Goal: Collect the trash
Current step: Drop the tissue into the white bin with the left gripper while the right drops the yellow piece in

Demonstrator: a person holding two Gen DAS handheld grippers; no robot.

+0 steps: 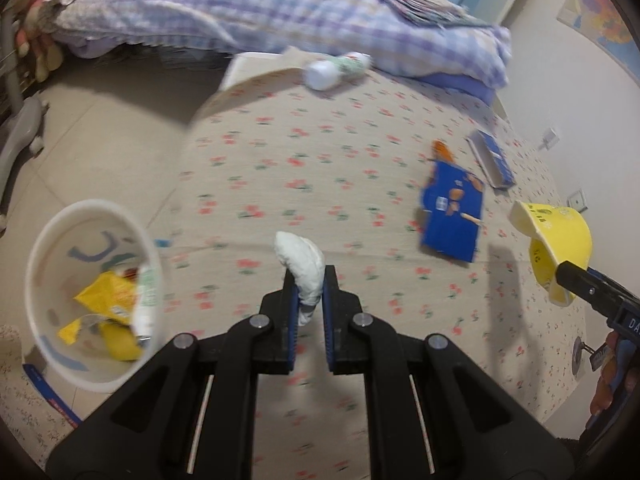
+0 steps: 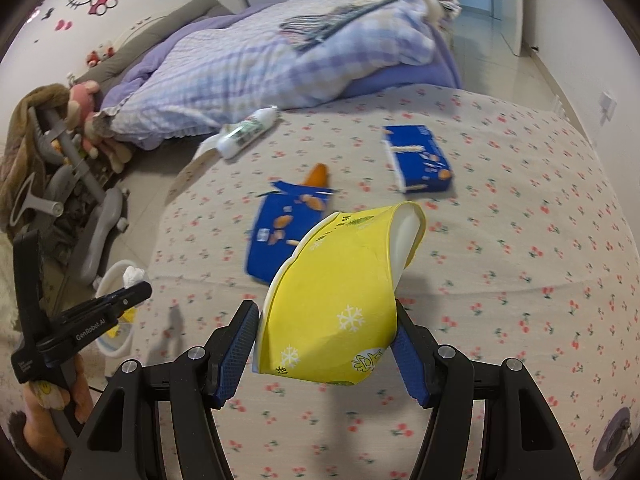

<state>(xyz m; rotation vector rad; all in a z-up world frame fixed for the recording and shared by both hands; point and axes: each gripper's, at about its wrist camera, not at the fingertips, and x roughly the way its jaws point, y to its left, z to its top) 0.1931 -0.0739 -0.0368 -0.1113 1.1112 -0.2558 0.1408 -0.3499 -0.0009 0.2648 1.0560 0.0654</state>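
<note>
My left gripper [image 1: 309, 286] is shut on a crumpled white tissue [image 1: 301, 261], held above the flowered bed sheet [image 1: 320, 160]. The same gripper [image 2: 138, 288] and tissue [image 2: 133, 276] show at the left of the right wrist view. A white trash bin [image 1: 38, 248] with yellow wrappers inside stands on the floor to the lower left. My right gripper [image 2: 326, 320] is shut on a squashed yellow paper bowl [image 2: 336, 292], seen also as the bowl [image 1: 560, 248] at the right of the left wrist view. On the sheet lie a flattened blue box [image 1: 454, 216], a second blue box [image 1: 494, 156], and a white bottle [image 1: 336, 68].
A checked purple quilt [image 1: 260, 8] is heaped at the head of the bed. An orange scrap [image 1: 442, 150] lies by the flattened box. A grey chair base [image 1: 20, 136] and stuffed toys [image 2: 86, 108] stand on the tiled floor left of the bed. The bin [image 2: 116, 280] sits beside the bed's edge.
</note>
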